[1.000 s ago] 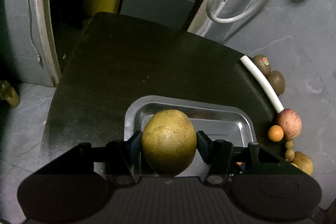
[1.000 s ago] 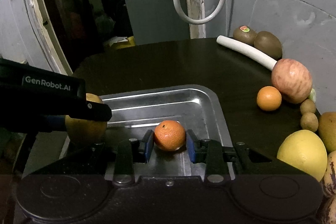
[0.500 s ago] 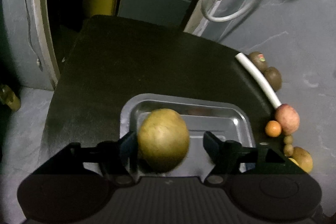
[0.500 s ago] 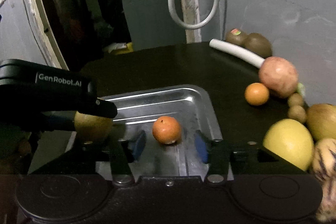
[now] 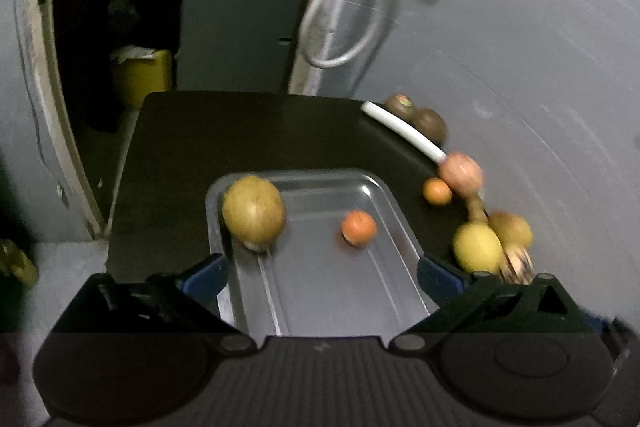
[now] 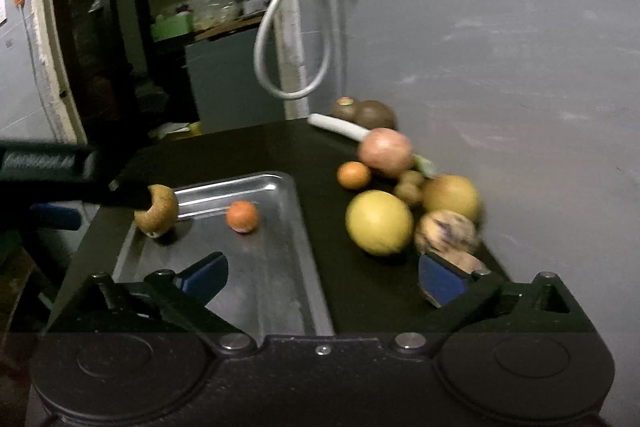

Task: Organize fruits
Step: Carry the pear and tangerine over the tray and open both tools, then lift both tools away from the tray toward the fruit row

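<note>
A metal tray (image 5: 320, 291) (image 6: 272, 267) lies on the dark table. In it rest a large brownish-yellow fruit (image 5: 253, 214) (image 6: 160, 213) at the far left and a small orange (image 5: 359, 227) (image 6: 241, 216) in the middle. My left gripper (image 5: 320, 275) is open and empty, raised above the tray's near end. My right gripper (image 6: 322, 277) is open and empty, over the tray's right rim. The left gripper's body (image 6: 60, 183) partly hides the large fruit in the right wrist view.
Loose fruit lies along the wall at right: a yellow citrus (image 6: 378, 222), a second orange (image 6: 353, 175), an apple (image 6: 385, 151), a tan round fruit (image 6: 452, 198), a mottled fruit (image 6: 446, 233), two kiwis (image 6: 374, 113). A white tube (image 6: 340, 125) lies near them.
Both grippers opened and let go of their fruit in the tray, then pulled back and up. The large fruit and the orange now rest free in the tray.
</note>
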Demonstrator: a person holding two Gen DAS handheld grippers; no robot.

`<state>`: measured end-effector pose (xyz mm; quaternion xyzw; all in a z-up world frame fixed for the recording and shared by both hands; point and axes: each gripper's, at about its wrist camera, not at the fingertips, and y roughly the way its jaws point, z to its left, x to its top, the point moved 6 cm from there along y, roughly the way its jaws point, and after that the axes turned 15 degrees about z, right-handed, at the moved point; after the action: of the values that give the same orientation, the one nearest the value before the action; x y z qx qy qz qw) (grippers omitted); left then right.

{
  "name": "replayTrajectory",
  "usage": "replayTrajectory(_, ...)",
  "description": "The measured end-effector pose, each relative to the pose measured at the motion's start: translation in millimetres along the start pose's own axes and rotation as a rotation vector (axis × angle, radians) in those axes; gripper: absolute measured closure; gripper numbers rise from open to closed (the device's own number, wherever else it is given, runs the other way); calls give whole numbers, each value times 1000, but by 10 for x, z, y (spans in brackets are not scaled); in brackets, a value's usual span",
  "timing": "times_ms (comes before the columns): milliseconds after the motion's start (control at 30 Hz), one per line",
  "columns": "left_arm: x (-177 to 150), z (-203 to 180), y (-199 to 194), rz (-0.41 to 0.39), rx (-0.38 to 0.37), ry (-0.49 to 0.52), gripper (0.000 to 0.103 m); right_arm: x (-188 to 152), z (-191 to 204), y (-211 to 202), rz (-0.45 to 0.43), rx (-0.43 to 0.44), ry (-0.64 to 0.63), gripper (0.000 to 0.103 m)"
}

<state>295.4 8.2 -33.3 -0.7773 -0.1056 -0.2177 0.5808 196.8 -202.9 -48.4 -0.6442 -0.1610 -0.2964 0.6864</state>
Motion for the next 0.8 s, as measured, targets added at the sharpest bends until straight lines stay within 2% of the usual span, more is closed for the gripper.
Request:
replayTrajectory(233,-556,-202,-123,60,13,176,0,-462,-284,-419,8,-74,81,1)
replayTrajectory(467,-1081,-413,-85,139,3,308,0,-985,-503,-586,69,-134,148,1)
replayTrajectory(633,-1245,-611,-20,177,-1,380,0,-1253,-660,-597,116,-169,188,1)
replayTrajectory(800,-1255,-756,-10,179,-2,409,0,-1344,-787,-610,142,-189,209,1)
